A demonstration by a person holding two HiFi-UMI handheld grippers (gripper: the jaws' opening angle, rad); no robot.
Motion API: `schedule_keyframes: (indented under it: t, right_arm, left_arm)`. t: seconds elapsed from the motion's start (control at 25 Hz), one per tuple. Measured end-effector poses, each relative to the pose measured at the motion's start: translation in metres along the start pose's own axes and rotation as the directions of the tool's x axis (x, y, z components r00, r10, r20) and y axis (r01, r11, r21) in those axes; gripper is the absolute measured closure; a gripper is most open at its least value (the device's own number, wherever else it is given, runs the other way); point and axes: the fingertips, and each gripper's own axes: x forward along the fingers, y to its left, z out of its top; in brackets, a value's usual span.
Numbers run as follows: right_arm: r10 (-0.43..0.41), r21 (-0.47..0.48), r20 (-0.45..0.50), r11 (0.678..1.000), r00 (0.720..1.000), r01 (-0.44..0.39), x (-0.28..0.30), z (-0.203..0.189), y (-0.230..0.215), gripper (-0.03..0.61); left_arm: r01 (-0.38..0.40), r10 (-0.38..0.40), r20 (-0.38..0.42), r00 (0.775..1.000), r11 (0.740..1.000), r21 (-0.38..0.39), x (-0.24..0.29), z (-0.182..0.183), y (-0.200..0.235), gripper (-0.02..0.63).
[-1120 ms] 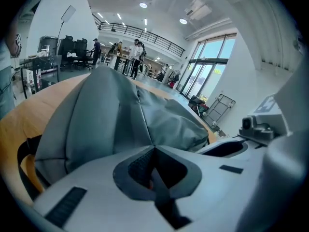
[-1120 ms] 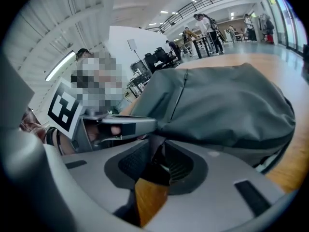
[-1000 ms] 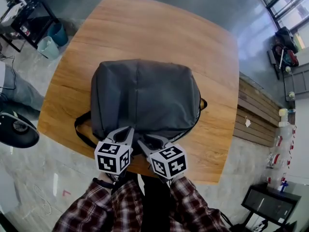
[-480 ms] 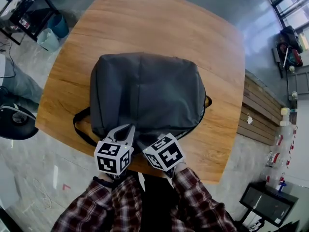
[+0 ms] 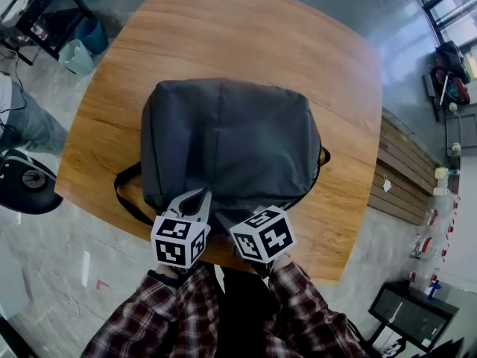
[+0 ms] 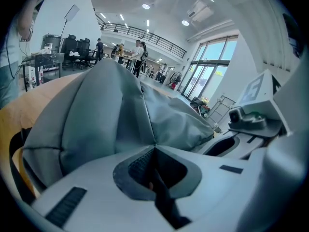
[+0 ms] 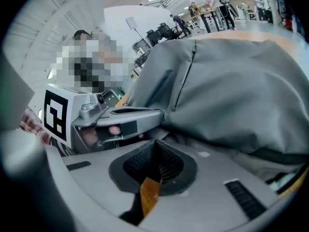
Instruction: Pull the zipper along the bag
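The grey bag [image 5: 227, 140] lay flat in the middle of the wooden table [image 5: 223, 28], its long axis running from the person out to the far side. Both tools were in at its near end.

The right gripper [image 7: 155, 146] had its jaws squeezed together on a small tan tab [image 7: 148, 193], which I took for the zipper pull. The left gripper [image 6: 154, 148], just beside it on the left, was clamped on a fold of the bag's fabric, creases fanning out from the pinch. So: left anchoring, right set to haul.

The zipper [image 5: 307, 187], as far as I could judge, curved off round the near right corner and up the bag's right side, where a yellow sliver showed. The pull would want to go right, then away.

Room? Plenty of bare wood to the right and far. The near table edge sat close under both grippers, and a black strap [image 5: 127, 196] trailed off the left.
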Motion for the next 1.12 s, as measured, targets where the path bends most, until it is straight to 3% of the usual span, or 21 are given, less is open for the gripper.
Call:
schedule_keyframes:
  t: [0.36, 0.76, 1.12]
  right_arm:
    - [-0.159, 0.07, 0.194, 0.987, 0.968, 0.148, -0.018, -0.005, -0.003, 0.561]
    - [-0.318, 0.316, 0.306, 0.923, 0.897, 0.219, -0.087, -0.033, -0.076, 0.561]
    - [-0.397, 0.356, 0.362, 0.895, 0.843, 0.268, -0.134, -0.031, -0.128, 0.56]
  left_arm:
    - [-0.019, 0.018, 0.012, 1.0, 0.999, 0.028, 0.0, -0.001, 0.0, 0.604]
    - [-0.015, 0.014, 0.018, 1.0, 0.999, 0.04, -0.002, 0.001, 0.003, 0.604]
    - [0.009, -0.009, 0.005, 1.0, 1.0, 0.007, 0.004, 0.004, -0.001, 0.605]
